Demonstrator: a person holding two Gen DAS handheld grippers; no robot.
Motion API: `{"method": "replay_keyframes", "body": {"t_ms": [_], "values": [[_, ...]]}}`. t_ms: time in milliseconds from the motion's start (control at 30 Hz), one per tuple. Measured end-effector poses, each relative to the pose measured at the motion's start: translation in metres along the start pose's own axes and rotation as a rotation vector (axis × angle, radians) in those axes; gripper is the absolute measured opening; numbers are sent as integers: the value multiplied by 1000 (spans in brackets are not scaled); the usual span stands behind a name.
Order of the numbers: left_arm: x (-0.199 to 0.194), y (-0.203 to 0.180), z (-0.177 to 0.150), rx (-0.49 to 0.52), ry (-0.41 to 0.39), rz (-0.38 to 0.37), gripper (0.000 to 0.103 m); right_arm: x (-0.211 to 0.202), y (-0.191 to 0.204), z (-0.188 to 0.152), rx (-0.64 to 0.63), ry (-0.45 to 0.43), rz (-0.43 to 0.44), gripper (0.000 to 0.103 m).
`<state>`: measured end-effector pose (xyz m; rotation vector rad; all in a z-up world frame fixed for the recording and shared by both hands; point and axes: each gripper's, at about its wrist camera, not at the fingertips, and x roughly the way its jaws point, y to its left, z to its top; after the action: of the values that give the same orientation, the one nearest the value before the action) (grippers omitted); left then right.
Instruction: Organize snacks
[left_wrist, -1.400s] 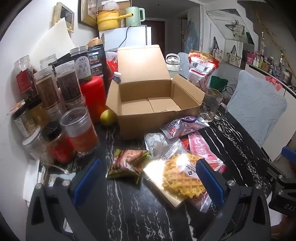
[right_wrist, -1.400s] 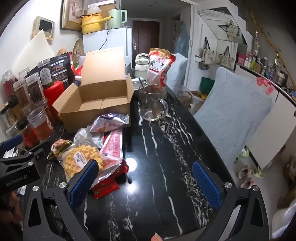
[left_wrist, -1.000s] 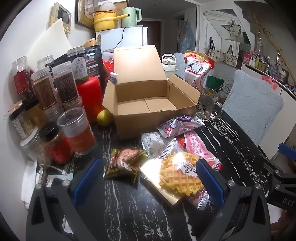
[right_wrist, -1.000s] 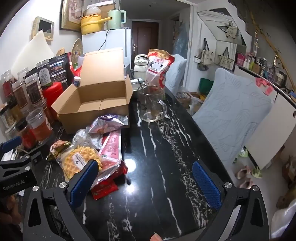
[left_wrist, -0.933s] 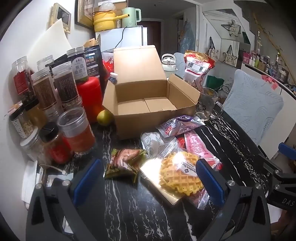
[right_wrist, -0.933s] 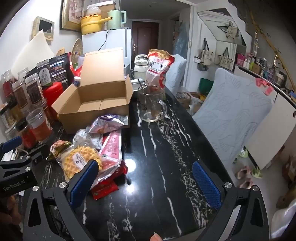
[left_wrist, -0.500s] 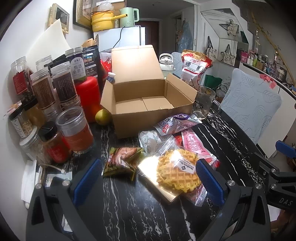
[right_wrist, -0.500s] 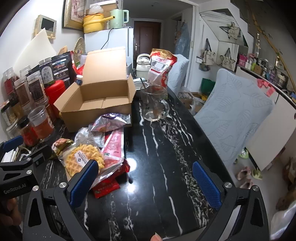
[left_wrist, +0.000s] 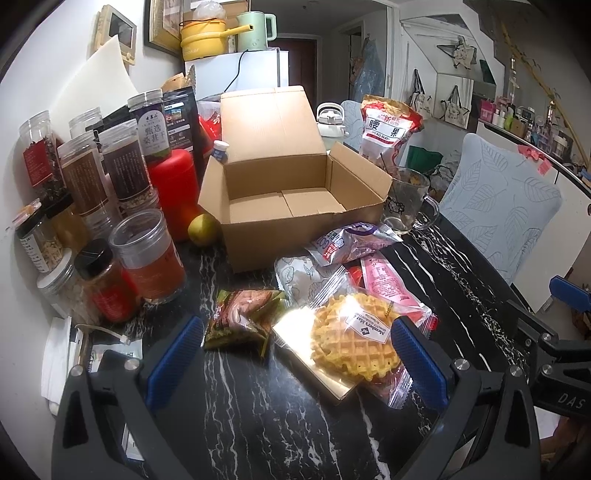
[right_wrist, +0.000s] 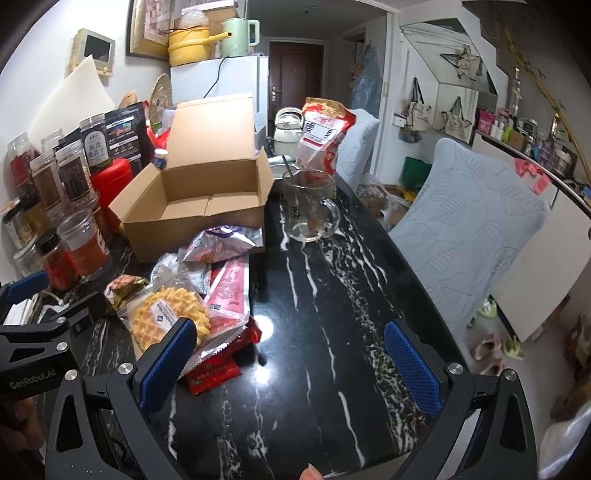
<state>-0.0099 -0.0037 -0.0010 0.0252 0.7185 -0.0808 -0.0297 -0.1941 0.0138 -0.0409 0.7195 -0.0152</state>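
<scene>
Both hand-held grippers eased slightly back; left (left_wrist: 295, 354) wide over clear-wrapped golden waffle (left_wrist: 352, 341), right (right_wrist: 286, 360) wide, empty, above black marble worktop (right_wrist: 332, 295).

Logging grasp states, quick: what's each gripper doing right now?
Left gripper: open, holding nothing.
Right gripper: open, holding nothing.

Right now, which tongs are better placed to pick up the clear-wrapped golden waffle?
Left. The left tongs are open with the clear-wrapped golden waffle lying just ahead between their blue pads. The right tongs are open over bare black marble table, the waffle off beside their left pad.
</scene>
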Motion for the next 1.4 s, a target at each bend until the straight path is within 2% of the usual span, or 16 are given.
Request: {"method": "replay_keyframes", "body": {"t_ms": [1400], "values": [[1, 1, -2, 2, 8, 3, 103, 2, 1, 1, -9, -6, 16, 103]]}}
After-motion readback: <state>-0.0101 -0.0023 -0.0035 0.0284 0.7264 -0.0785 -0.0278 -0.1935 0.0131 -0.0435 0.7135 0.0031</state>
